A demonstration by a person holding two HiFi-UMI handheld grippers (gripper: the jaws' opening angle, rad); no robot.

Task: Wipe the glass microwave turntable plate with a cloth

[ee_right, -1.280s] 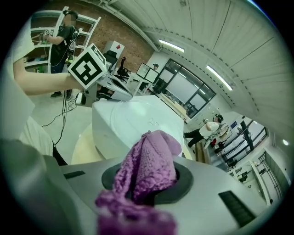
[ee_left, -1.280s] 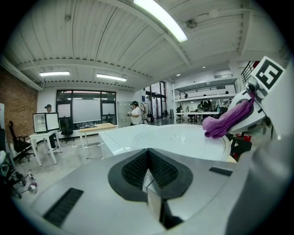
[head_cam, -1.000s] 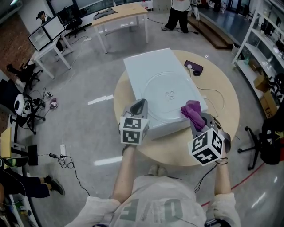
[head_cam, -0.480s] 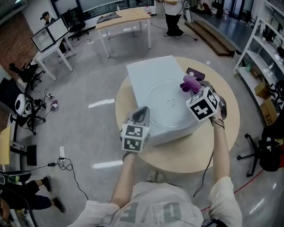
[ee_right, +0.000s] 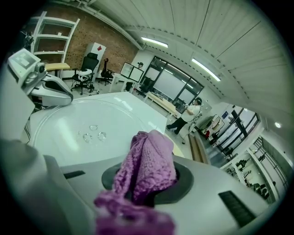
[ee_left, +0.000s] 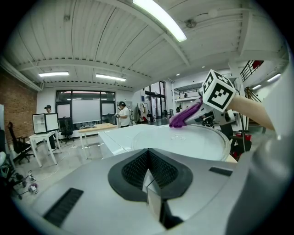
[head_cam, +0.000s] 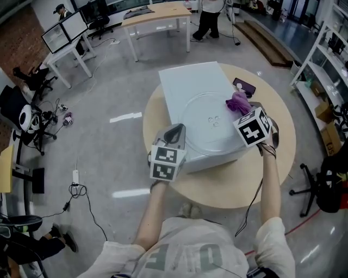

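Plate (head_cam: 212, 129) of clear glass lies flat on a white box (head_cam: 185, 87), just ahead of the left gripper and under the tip of the right one. The box sits on a round wooden table (head_cam: 217, 190).

The left gripper (ee_left: 148, 176) is nearest, at the near left corner of the box, short of the plate's rim. Its jaws are pressed together with nothing between them. Its marker cube (head_cam: 166, 161) faces up towards the head camera.

The right gripper (ee_right: 142, 188) reaches in from the right, further out than the left one. Its jaws pinch a purple knitted cloth (head_cam: 237, 102), which bunches out past the tips. The cloth hangs over the far right part of the plate, close to the rim. Whether it touches the glass cannot be told. Three small glass bumps (ee_right: 93, 133) mark the plate's middle, to the left of the cloth.

Beyond the right gripper, a dark phone (head_cam: 244, 86) lies on the table beside the box. A thin white cable (head_cam: 265, 113) runs along the table to the right of that gripper.

Far past both grippers, on the grey floor, stand a long wooden desk (head_cam: 155, 13) and a white desk with monitors (head_cam: 65, 33). A person (head_cam: 205, 16) in dark trousers stands near the wooden desk.
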